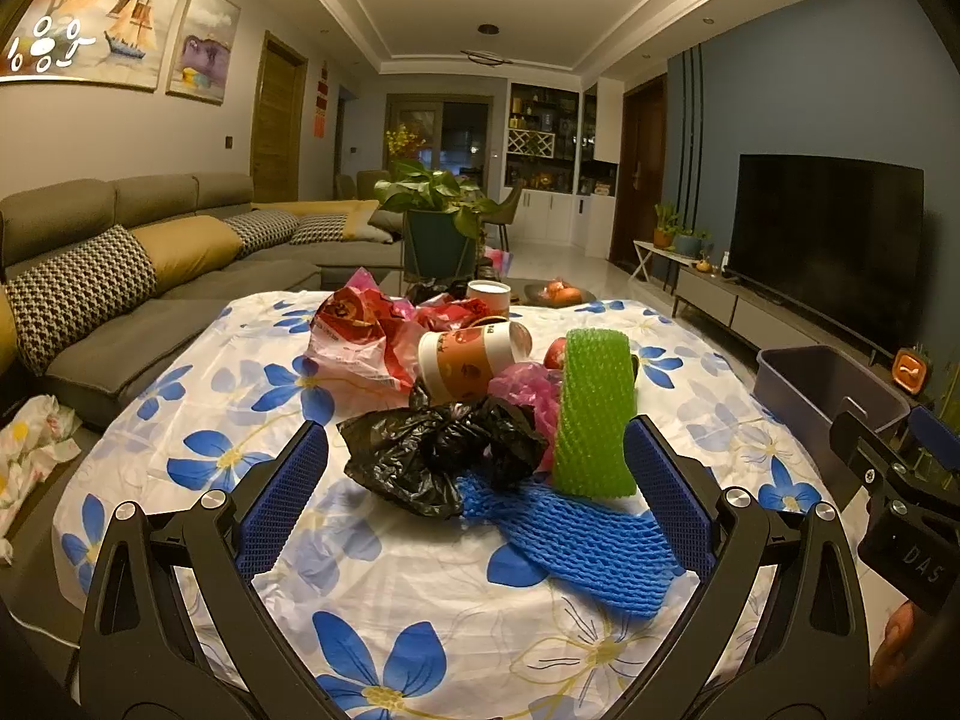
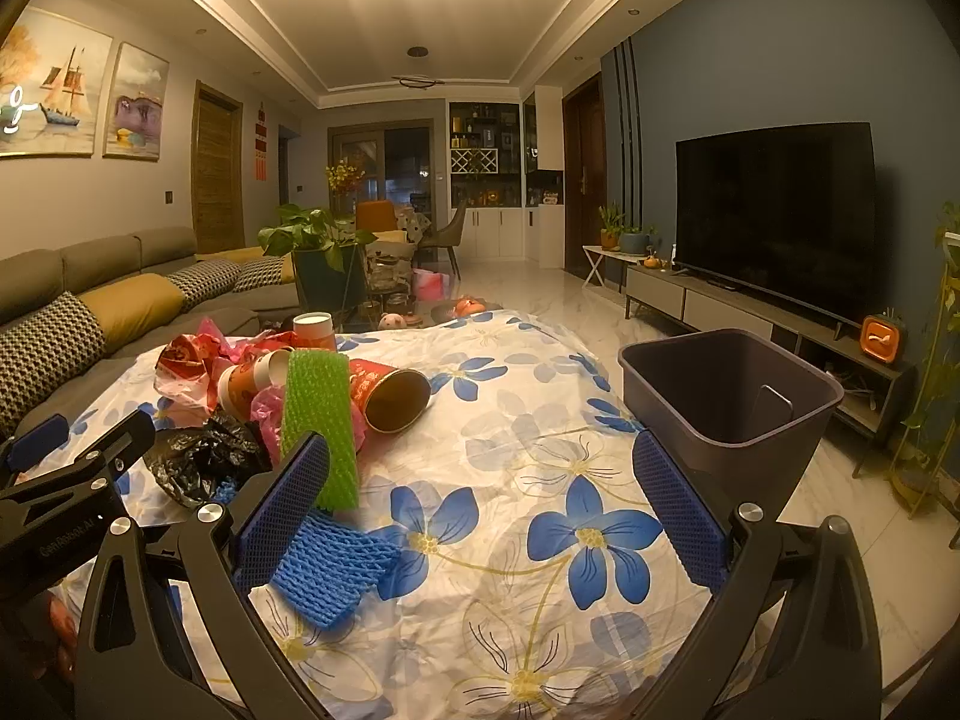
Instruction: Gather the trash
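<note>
Only the right wrist view shows the whole grey bin (image 2: pixel 729 396) interior.

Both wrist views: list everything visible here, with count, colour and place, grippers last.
black plastic bag: one, black, crumpled at the near edge of the pile
blue foam net: one, blue, flat on the cloth, nearest the grippers
green foam net: one, green, standing upright in the pile
paper cups: at least three, orange-red, two lying on their sides, one upright behind
red plastic bag: one, red and white, far left of pile
pink plastic bag: one, pink, mid-pile
bin: one, grey, empty, right of table
tablecloth: white with blue flowers
left gripper: open, facing pile
right gripper: open, empty
</note>
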Motion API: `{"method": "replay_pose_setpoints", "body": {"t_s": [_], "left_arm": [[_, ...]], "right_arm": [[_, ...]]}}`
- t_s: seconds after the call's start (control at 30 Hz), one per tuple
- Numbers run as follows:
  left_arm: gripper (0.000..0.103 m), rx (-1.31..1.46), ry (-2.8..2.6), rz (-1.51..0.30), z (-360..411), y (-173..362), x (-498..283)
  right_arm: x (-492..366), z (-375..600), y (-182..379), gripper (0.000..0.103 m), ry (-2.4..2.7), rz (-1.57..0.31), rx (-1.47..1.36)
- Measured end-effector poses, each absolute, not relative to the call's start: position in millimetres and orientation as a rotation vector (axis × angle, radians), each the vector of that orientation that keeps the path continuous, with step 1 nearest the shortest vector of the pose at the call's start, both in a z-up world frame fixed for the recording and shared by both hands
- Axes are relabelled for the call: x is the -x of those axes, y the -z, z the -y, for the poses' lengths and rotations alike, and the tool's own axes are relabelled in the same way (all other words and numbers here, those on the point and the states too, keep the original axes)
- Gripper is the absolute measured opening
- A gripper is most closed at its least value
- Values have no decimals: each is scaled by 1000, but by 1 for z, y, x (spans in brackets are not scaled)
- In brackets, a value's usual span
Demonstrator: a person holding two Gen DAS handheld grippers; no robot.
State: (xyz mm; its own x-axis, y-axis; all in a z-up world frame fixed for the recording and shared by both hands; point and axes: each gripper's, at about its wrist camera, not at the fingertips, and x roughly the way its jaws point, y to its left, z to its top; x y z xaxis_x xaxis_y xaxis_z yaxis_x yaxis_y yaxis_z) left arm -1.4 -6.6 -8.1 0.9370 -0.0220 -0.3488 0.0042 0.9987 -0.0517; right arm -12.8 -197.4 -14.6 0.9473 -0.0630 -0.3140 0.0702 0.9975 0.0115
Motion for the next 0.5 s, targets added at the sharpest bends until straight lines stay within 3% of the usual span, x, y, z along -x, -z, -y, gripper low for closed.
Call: {"method": "replay_pose_setpoints", "body": {"t_s": [0.5], "left_arm": [[98, 51, 15, -356, 7, 8, 1]], "right_arm": [[13, 199, 14, 98, 70, -318, -23]]}}
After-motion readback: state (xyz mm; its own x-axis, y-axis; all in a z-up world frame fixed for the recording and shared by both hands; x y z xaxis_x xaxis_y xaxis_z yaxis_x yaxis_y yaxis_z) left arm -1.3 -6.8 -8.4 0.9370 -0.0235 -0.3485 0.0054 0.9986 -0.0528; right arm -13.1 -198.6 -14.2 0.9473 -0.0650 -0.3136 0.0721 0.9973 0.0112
